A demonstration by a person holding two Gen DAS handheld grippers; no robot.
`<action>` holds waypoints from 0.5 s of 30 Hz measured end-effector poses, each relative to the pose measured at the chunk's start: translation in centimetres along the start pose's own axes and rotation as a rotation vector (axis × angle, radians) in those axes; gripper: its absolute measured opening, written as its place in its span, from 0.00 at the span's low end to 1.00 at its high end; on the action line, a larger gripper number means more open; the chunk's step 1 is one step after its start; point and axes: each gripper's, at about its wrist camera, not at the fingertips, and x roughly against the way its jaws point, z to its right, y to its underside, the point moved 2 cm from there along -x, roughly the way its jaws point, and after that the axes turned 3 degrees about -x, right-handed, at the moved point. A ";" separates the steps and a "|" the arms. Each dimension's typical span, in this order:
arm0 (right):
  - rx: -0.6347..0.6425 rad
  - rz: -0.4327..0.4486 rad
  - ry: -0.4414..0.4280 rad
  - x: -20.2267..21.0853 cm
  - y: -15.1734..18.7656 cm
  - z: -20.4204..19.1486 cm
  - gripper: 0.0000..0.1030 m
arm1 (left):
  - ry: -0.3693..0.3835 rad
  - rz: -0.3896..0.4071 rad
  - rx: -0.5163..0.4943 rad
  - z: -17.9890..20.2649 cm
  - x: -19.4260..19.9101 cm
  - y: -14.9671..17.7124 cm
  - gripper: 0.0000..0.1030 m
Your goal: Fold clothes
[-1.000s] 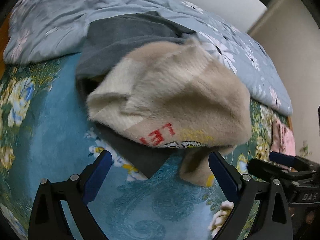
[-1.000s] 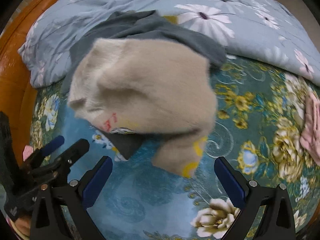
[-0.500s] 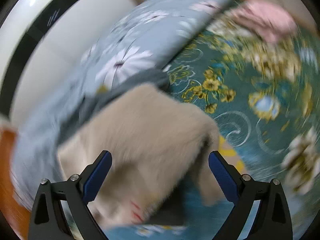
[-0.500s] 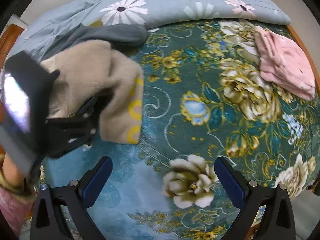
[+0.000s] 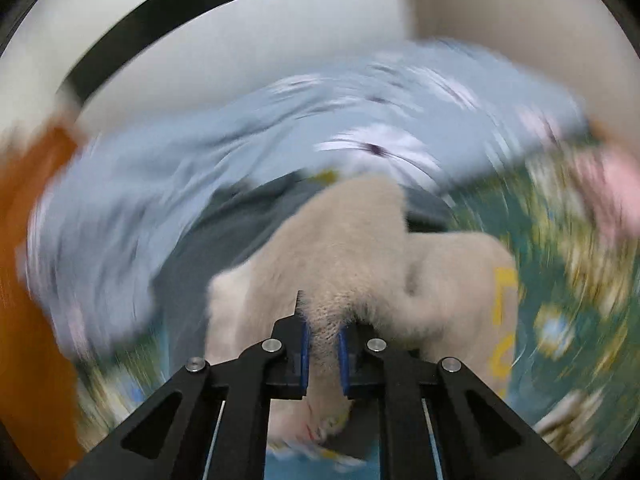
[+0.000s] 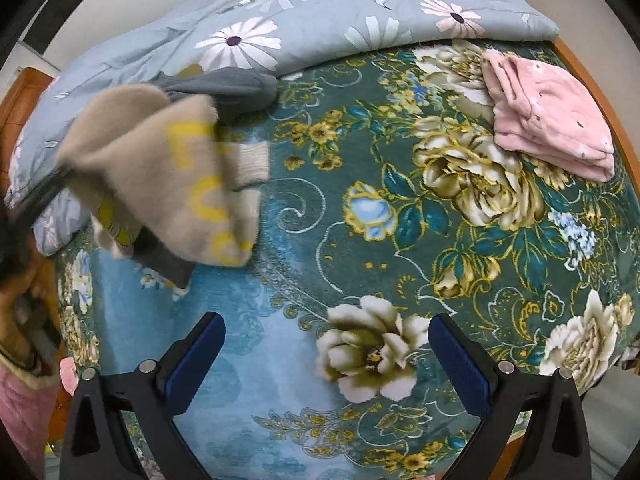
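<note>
A fuzzy beige sweater (image 5: 360, 248) with yellow and red lettering hangs bunched in front of my left gripper (image 5: 323, 344), which is shut on a fold of it. The left wrist view is blurred by motion. In the right wrist view the same beige sweater (image 6: 160, 176) is lifted above the bed at the left, over a dark grey garment (image 6: 228, 88). My right gripper (image 6: 326, 356) stands open with nothing between its fingers, low over the floral bedspread (image 6: 360, 248). A folded pink garment (image 6: 548, 116) lies at the far right.
A light blue daisy-print quilt (image 6: 320, 20) is heaped along the back of the bed. An orange wooden bed frame (image 6: 24, 96) runs along the left and right edges. A hand in a pink sleeve (image 6: 20, 344) shows at the lower left.
My left gripper has closed on the beige sweater and lifted it off the grey garment. The right gripper has swung right over the bedspread, still open.
</note>
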 end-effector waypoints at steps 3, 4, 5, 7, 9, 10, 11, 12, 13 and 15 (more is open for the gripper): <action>0.005 -0.003 -0.014 -0.2 0.9 -0.5 1.00 | 0.039 -0.026 0.233 -5.7 2.2 2.9 0.10; 0.006 -0.005 -0.019 -0.3 1.2 -0.7 1.00 | 0.043 -0.036 0.284 -6.8 2.8 4.4 0.10; 0.006 -0.009 -0.029 -0.5 1.7 -1.1 1.00 | 0.040 -0.047 0.325 -7.7 3.4 6.1 0.10; 0.018 -0.018 -0.038 -0.6 2.5 -1.7 1.00 | 0.033 -0.080 0.417 -9.5 4.3 9.6 0.10; 0.034 -0.025 -0.043 -0.7 3.3 -2.3 1.00 | 0.026 -0.137 0.533 -11.3 4.3 13.5 0.10; 0.044 -0.027 -0.044 -0.8 3.6 -2.6 1.00 | 0.022 -0.165 0.590 -12.3 4.2 15.5 0.10; 0.053 -0.027 -0.047 -0.8 3.9 -2.9 1.00 | 0.019 -0.193 0.648 -13.2 4.2 17.5 0.10; 0.059 -0.026 -0.053 -0.7 4.2 -3.3 1.00 | 0.015 -0.222 0.706 -14.1 4.2 19.4 0.10; 0.071 -0.029 -0.059 -0.7 4.5 -3.7 1.00 | 0.011 -0.250 0.764 -15.0 4.2 21.4 0.10; 0.095 -0.034 -0.070 -0.7 5.0 -4.4 1.00 | -0.003 -0.295 0.852 -16.6 4.3 24.7 0.10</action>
